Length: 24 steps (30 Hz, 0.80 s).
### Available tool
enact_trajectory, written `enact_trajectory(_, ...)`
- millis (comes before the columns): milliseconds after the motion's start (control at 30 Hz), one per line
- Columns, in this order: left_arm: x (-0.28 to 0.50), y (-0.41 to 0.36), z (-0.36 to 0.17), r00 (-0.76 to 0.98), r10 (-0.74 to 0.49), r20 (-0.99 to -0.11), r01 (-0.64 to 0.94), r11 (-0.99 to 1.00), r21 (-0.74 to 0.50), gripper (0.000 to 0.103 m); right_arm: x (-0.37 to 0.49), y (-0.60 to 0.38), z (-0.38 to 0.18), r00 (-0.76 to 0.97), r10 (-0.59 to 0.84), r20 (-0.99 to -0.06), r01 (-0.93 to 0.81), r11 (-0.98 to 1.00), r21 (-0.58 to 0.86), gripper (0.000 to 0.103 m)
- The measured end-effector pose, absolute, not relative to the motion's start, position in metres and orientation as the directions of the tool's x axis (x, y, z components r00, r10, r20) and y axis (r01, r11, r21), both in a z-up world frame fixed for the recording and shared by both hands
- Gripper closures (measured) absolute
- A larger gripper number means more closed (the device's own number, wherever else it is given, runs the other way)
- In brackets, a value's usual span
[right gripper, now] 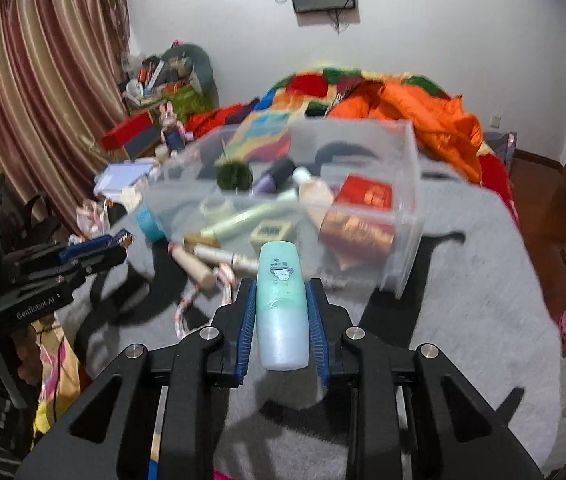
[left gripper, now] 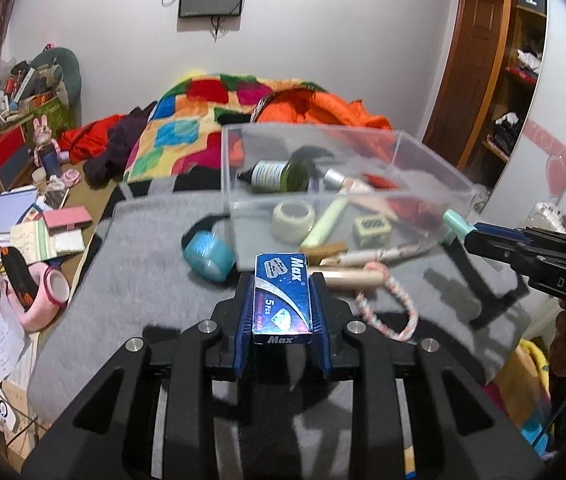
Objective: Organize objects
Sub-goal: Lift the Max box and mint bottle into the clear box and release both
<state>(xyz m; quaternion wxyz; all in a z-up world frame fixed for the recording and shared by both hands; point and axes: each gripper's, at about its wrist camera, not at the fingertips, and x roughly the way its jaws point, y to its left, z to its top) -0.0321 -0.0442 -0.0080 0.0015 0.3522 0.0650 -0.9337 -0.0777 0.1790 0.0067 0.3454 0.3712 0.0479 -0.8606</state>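
With my left hand-held gripper (left gripper: 282,300) clamped on the blue blade box (left gripper: 282,298) and my right hand-held gripper (right gripper: 282,308) clamped on the mint bottle (right gripper: 282,304), I should carry both over the near wall of the clear bin (left gripper: 435,188) on the grey blanket (left gripper: 135,280) before letting go.

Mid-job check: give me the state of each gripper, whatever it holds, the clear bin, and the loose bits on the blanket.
Left gripper: jaws shut on the blue Max box.
Right gripper: jaws shut on the teal bottle.
Clear bin: open-topped, partly filled.
Blue tape roll: loose on grey blanket, outside the bin.
Skipping rope: loose on the blanket, outside the bin.
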Motion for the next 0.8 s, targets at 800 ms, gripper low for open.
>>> enact_trajectory(800,-0.083,-0.035,0.033,-0.814,0.047,-0.579,0.027,-0.992,-0.119,0.076,-0.132,0.156,0.053,-0.599,-0.560,-0.572,0.581,-0.796,0.171,0.080)
